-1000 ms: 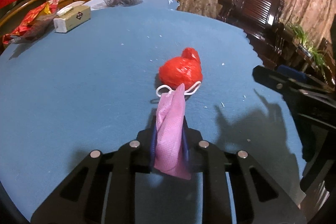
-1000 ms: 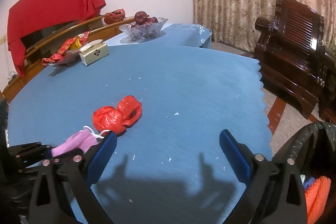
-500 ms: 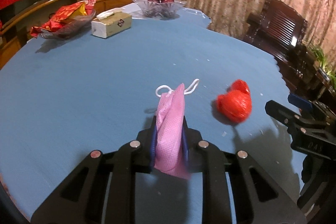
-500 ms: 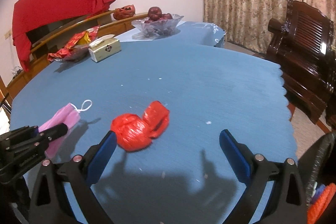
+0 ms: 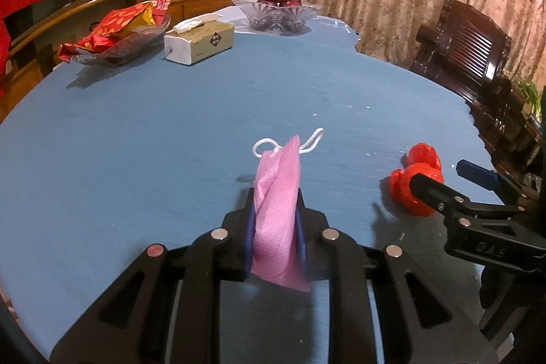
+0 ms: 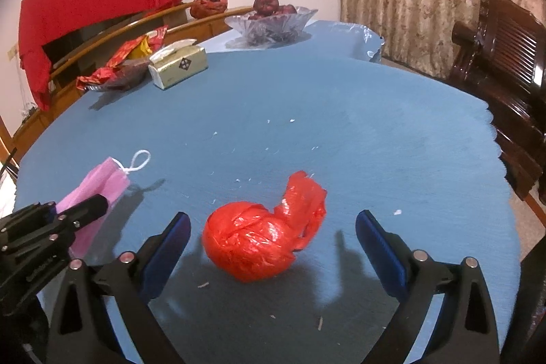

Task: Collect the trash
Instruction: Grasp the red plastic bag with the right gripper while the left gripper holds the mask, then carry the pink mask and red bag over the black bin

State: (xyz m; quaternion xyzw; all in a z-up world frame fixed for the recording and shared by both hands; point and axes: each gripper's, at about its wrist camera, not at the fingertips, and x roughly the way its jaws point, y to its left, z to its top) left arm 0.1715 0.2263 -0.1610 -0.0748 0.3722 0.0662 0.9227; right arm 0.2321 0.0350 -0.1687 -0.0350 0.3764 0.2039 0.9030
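Observation:
My left gripper (image 5: 274,214) is shut on a folded pink face mask (image 5: 278,207) with white ear loops and holds it above the blue table (image 5: 136,132). The mask also shows in the right wrist view (image 6: 99,186), at the left. A crumpled red plastic bag (image 6: 262,231) lies on the table, between the open fingers of my right gripper (image 6: 273,244). In the left wrist view the red bag (image 5: 414,179) sits at the right, partly behind the right gripper (image 5: 454,183).
At the table's far side stand a tissue box (image 6: 179,65), a glass dish of red snack packets (image 6: 119,70) and a glass fruit bowl (image 6: 271,21). A dark wooden chair (image 6: 501,57) is to the right. Small white crumbs dot the cloth.
My left gripper has swung left with the mask, away from the red bag. My right gripper has moved in so the bag now lies between its open fingers.

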